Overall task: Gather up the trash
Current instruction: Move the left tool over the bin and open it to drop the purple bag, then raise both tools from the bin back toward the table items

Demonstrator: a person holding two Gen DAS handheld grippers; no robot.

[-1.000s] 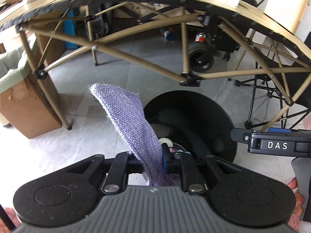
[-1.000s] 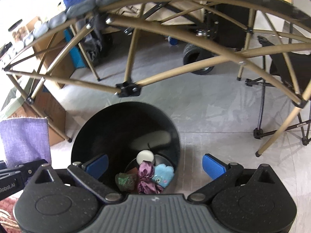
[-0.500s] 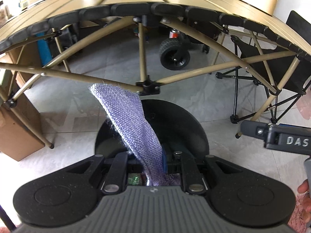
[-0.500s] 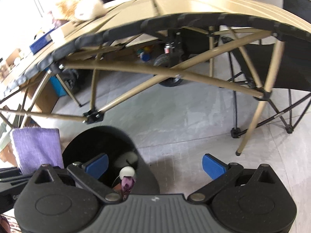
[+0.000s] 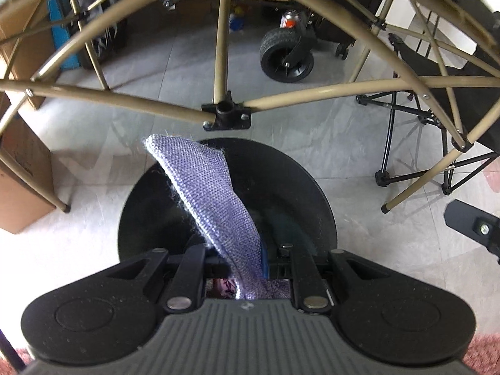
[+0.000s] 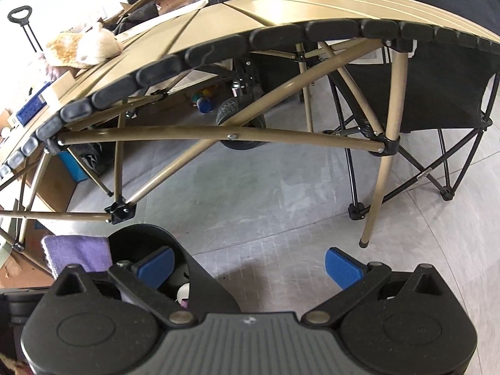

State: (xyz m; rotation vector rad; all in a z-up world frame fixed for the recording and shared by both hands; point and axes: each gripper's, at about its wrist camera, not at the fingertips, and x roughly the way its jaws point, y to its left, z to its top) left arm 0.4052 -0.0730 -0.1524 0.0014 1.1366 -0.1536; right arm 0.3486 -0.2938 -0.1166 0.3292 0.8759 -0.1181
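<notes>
My left gripper [image 5: 250,262] is shut on a purple knitted cloth [image 5: 209,193], which sticks up and forward from between the jaws. It hangs directly over the round black trash bin [image 5: 300,187] on the floor. In the right wrist view the same cloth [image 6: 78,251] shows at lower left beside the bin [image 6: 200,278], where a white round item [image 6: 183,290] lies inside. My right gripper [image 6: 250,264] stands open with blue pads [image 6: 342,265] and nothing between them, off to the right of the bin over bare floor.
A tan folding table [image 6: 281,9] with crossed legs [image 5: 225,115] spans the floor ahead, with a stuffed toy [image 6: 84,47] on top. A black folding chair [image 6: 437,93] stands right, a wheeled cart [image 5: 286,57] behind, cardboard boxes [image 5: 22,184] left.
The left gripper has carried the cloth from beside the bin to right over its opening and lower. The right gripper has swung right, off the bin, tilting up toward the table.
</notes>
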